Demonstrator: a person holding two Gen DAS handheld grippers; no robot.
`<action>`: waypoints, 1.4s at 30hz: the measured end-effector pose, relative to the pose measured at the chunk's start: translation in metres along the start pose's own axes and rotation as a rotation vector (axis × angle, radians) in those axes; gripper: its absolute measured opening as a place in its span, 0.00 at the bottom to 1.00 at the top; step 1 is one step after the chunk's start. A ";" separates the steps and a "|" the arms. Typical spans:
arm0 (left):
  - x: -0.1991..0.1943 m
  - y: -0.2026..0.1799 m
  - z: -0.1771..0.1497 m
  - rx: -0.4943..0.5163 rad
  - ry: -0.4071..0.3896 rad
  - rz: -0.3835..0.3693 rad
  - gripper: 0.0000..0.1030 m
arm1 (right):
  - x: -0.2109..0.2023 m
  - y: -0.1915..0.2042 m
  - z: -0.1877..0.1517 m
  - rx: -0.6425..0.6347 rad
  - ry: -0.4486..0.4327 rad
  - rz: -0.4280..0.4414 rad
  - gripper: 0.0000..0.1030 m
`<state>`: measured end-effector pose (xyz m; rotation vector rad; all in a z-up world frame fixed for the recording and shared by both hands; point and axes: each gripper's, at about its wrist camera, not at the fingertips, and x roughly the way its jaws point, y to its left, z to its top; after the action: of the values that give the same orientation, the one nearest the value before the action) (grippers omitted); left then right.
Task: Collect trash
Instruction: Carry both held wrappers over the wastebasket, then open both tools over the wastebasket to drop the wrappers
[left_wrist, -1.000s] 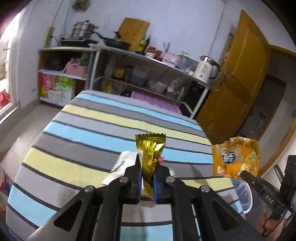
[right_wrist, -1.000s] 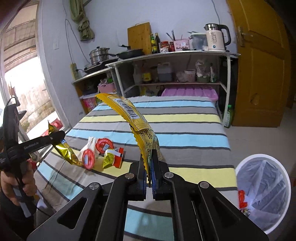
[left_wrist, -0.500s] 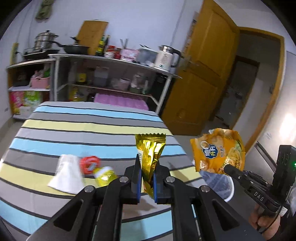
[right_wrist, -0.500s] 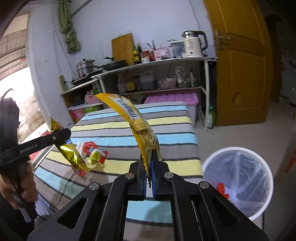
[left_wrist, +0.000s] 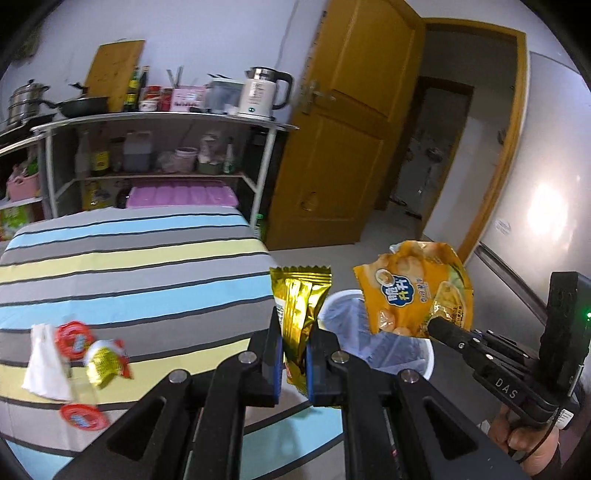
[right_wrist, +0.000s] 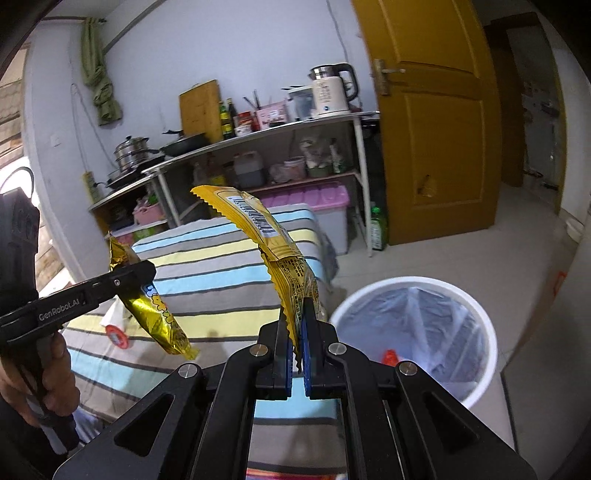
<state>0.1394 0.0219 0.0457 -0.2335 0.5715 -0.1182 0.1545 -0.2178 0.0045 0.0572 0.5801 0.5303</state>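
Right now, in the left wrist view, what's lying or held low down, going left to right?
White paper napkin → round red lid → crinkled yellow-and-red wrapper → shiny gold foil wrapper in the left tool → orange snack bag → right tool.

The mouth of the white bin (right_wrist: 417, 325) is standing open at four o'clock in the right wrist view, nothing lying across it. The striped bed (left_wrist: 129, 266) edge is crowding the bin's ten o'clock side. Bare floor (right_wrist: 461, 243) is stretching from the bin toward the door (right_wrist: 432, 122) at one o'clock, and a shelf rack (right_wrist: 354, 177) is blocking the far end of the bed at twelve.
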 end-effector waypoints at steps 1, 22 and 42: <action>0.004 -0.006 0.001 0.010 0.005 -0.008 0.09 | 0.000 -0.003 0.000 0.004 0.000 -0.004 0.04; 0.091 -0.077 -0.008 0.109 0.138 -0.099 0.10 | 0.015 -0.082 -0.024 0.139 0.069 -0.082 0.04; 0.147 -0.096 -0.021 0.119 0.259 -0.107 0.30 | 0.048 -0.119 -0.044 0.197 0.180 -0.097 0.07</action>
<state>0.2457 -0.1009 -0.0237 -0.1331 0.8072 -0.2881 0.2193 -0.3010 -0.0801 0.1688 0.8061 0.3847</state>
